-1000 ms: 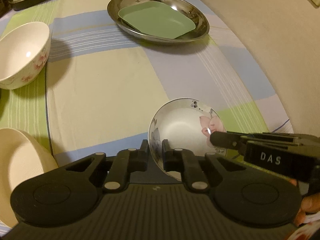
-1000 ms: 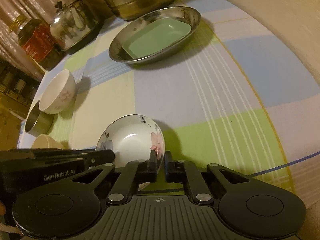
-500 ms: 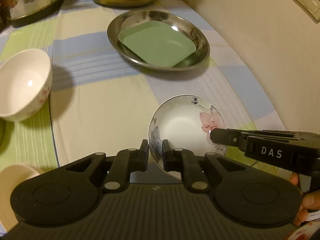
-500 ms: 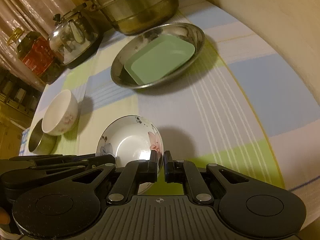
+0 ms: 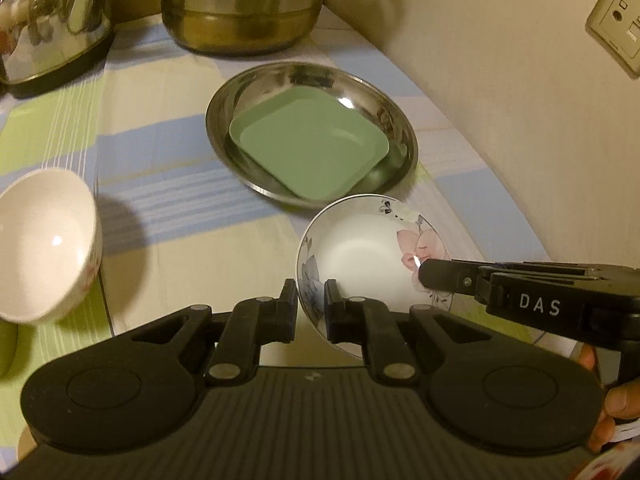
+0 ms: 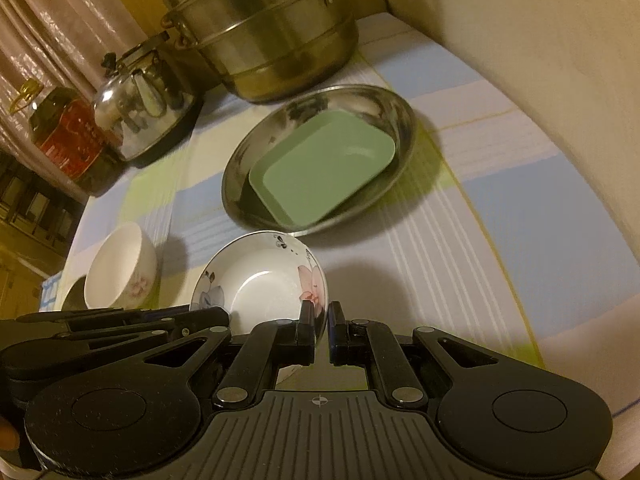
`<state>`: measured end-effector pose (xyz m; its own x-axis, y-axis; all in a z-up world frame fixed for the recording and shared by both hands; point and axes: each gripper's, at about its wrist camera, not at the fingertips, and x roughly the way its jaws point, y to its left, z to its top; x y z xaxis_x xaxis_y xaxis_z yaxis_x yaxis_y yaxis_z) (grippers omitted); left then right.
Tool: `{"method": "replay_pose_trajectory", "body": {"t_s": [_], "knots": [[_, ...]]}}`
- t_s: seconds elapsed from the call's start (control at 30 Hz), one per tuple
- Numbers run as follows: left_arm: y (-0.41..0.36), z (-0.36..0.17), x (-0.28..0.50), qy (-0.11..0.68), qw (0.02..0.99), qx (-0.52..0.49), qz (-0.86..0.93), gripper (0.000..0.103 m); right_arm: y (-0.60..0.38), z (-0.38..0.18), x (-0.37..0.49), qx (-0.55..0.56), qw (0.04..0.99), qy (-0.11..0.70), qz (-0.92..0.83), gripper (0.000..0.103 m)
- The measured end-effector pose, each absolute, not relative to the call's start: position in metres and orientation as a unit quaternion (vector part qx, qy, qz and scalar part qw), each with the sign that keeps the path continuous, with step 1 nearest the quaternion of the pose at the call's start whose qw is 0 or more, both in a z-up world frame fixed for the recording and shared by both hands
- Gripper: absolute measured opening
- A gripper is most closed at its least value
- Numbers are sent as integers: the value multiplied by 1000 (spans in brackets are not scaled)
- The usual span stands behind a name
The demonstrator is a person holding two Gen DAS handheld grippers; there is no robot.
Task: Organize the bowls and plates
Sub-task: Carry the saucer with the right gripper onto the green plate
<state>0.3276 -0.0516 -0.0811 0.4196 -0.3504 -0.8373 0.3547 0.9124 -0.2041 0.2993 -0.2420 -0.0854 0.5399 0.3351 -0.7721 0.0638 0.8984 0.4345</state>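
Note:
A white bowl with a pink flower (image 5: 364,254) (image 6: 260,284) hangs above the checked cloth, gripped from two sides. My left gripper (image 5: 311,304) is shut on its near-left rim. My right gripper (image 6: 321,322) (image 5: 424,270) is shut on the rim at the pink flower. Just beyond the bowl lies a steel plate (image 5: 396,120) (image 6: 384,100) holding a green square dish (image 5: 308,146) (image 6: 320,168). A white flowered bowl (image 5: 44,240) (image 6: 118,266) stands to the left.
A large steel pot (image 5: 244,0) (image 6: 264,32) and a kettle (image 5: 52,20) (image 6: 144,100) stand at the back. A jar with a red label (image 6: 68,136) is at the far left. The wall (image 5: 500,80) with a socket (image 5: 618,26) runs along the right.
Both grippers have carried the flowered bowl up and toward the steel plate, which now sits closer. The white bowl at left has slid lower in view.

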Motion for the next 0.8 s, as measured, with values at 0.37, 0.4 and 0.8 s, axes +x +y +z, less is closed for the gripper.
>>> {"method": "replay_pose_trajectory", "body": {"t_s": [0.37,0.4,0.8], "knots": [[-58,-76,372,479,850,2,-219,12,-247,-79,346,209,865,452,62,7],[-59,-77,378,477,851,3,-219,12,-247,-80,350,210,865,451,60,7],[-70,-91,438,473,857,-3,-206,12,-251,-91,409,205,869,449,44,7]]}}
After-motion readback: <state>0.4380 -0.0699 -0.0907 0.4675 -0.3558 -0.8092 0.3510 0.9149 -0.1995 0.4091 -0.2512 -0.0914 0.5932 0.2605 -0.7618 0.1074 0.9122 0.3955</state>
